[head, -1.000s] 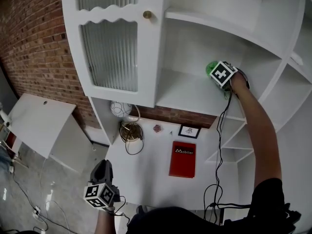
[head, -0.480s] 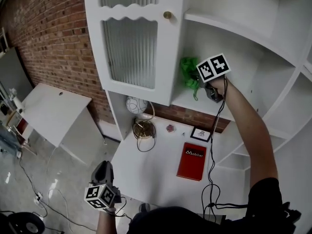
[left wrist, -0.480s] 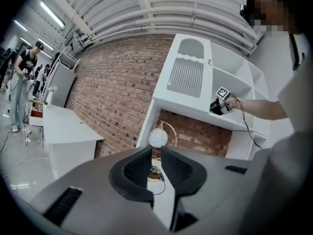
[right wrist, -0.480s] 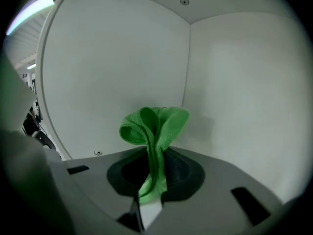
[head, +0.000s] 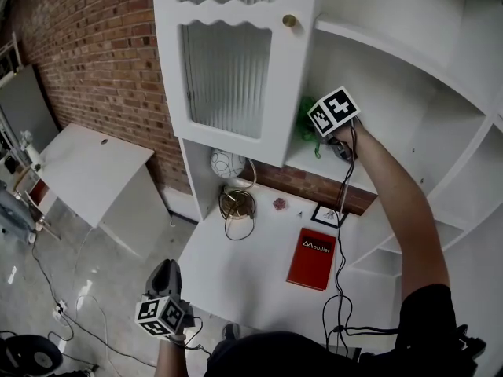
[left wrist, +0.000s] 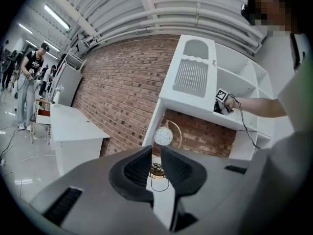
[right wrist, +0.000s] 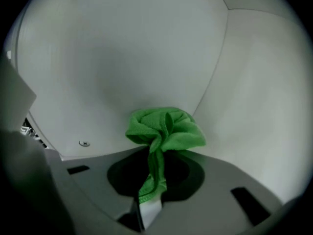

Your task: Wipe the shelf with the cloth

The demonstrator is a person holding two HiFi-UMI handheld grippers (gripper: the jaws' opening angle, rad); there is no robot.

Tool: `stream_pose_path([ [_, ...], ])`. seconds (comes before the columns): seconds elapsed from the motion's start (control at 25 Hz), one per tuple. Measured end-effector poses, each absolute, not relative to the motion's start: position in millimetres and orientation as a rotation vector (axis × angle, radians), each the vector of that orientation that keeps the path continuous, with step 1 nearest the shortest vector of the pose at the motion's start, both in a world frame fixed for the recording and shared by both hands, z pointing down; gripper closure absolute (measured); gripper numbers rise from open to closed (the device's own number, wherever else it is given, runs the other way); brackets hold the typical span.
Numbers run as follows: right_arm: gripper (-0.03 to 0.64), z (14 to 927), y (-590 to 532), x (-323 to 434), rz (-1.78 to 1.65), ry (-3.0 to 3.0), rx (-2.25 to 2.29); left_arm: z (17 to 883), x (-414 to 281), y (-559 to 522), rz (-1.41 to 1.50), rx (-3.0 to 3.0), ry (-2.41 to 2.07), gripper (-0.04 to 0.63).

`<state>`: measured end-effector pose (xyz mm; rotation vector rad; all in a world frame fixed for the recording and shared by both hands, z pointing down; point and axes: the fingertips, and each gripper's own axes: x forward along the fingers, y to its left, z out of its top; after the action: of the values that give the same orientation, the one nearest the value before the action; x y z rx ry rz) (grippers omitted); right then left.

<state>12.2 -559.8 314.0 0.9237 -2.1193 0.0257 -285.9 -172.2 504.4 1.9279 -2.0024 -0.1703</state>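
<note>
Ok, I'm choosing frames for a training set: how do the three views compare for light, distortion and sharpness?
Head view: even light, sharp, cabinet edges bowed by the wide lens. Left gripper view: strong fisheye, black corners, ceiling lights reflected on the floor, mosaic patch top right. Right gripper view: dim, soft, dark vignette; only the green cloth in the right hand-held gripper stands out.
</note>
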Motion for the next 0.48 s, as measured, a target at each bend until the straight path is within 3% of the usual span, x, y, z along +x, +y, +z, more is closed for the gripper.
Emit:
stream_pose_path([
  [0.48,0.565,317.7,-546.2,117.2,0.007,-1.967,1.026,507.9,-238.0,-217.2,-0.146,2.063,-1.849,0.538],
])
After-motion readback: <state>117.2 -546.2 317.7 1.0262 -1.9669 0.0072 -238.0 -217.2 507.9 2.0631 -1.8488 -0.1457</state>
